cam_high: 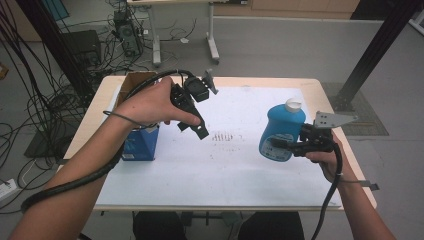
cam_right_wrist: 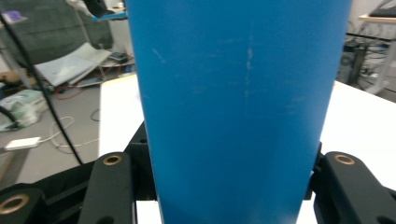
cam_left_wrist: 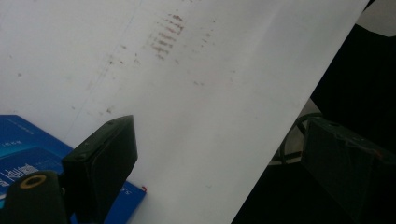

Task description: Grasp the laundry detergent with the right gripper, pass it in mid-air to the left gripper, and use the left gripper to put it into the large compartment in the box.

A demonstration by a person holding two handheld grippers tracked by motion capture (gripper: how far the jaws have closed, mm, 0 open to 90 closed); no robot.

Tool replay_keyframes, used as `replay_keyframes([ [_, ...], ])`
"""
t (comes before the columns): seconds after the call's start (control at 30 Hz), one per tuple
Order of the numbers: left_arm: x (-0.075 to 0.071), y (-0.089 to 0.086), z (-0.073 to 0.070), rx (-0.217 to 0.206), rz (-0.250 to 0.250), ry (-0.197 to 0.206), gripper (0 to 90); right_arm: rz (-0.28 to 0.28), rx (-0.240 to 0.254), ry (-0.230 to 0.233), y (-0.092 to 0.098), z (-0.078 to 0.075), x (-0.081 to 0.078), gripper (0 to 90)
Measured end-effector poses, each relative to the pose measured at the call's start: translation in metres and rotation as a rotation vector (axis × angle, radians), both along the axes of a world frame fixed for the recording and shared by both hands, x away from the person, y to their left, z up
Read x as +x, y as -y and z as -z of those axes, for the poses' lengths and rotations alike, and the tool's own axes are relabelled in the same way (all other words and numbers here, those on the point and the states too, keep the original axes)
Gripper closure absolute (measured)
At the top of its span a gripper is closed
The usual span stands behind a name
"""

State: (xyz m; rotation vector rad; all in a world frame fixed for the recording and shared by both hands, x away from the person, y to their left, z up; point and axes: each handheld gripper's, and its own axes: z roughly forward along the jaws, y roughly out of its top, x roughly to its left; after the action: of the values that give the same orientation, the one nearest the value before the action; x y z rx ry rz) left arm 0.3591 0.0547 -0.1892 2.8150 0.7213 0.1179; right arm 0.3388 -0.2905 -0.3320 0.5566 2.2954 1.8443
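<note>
Blue plastic is clamped between the jaws of the right gripper (cam_high: pixel 292 142): the blue bottle (cam_high: pixel 281 132), white-capped, is held upright and lifted clear of the white sheet (cam_high: pixel 225 170), over the right side of the table (cam_high: pixel 310 84). In the right gripper view the bottle's body (cam_right_wrist: pixel 238 107) is seen pressed on both sides by the black jaws. On the left, the left gripper (cam_high: pixel 196 129) is carried above the sheet, jaws spread wide and nothing gripped between them; in the left gripper view only bare sheet (cam_left_wrist: pixel 196 93) is seen between the jaws. A blue box (cam_high: pixel 141 144) is seen just under the left hand (cam_high: pixel 150 105), at the sheet's left edge. Faint brownish marks (cam_high: pixel 223 136) are spotted on the sheet between the two grippers, which are kept well apart.
</note>
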Motion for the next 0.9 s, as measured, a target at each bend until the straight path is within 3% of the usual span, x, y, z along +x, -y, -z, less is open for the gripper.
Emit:
replay_keyframes([
  [0.57, -0.012, 0.009, -0.026, 0.027, 0.152, -0.003, 11.3, -0.158, 0.002, -0.003, -0.009, -0.011, 0.001, 44.0],
  [0.9, -0.019, 0.014, -0.033, 0.033, 0.251, -0.017, 11.5, -0.236, -0.015, 0.004, -0.017, -0.015, 0.002, 44.0],
])
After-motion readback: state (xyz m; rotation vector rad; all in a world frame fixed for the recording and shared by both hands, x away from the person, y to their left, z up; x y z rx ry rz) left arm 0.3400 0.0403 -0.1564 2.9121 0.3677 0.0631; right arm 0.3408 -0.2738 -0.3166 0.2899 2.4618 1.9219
